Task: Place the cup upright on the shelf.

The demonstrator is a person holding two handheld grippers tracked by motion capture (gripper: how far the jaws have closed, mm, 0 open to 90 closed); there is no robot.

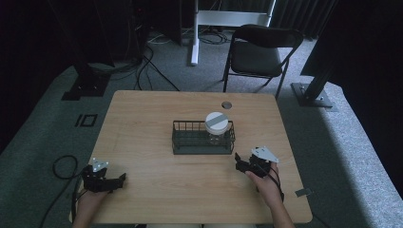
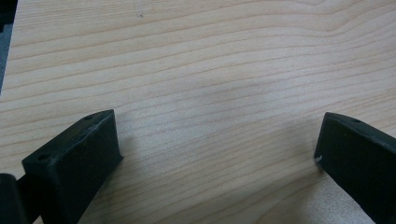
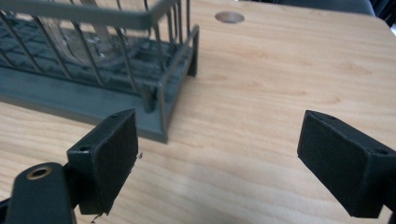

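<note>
A dark wire basket stands at the middle of the wooden table. Inside its right end a clear glass jar with a white lid stands upright. My right gripper rests near the basket's front right corner, open, with bare wood between its jaws; the basket and the jar's glass lie close ahead on its left. Near the table's front left corner my left gripper is open, and it is over plain wood.
A round grommet hole is set in the table's far edge. Behind the table stand a black folding chair, a white stand leg and loose cables on grey carpet. Bare wood stretches between the two grippers.
</note>
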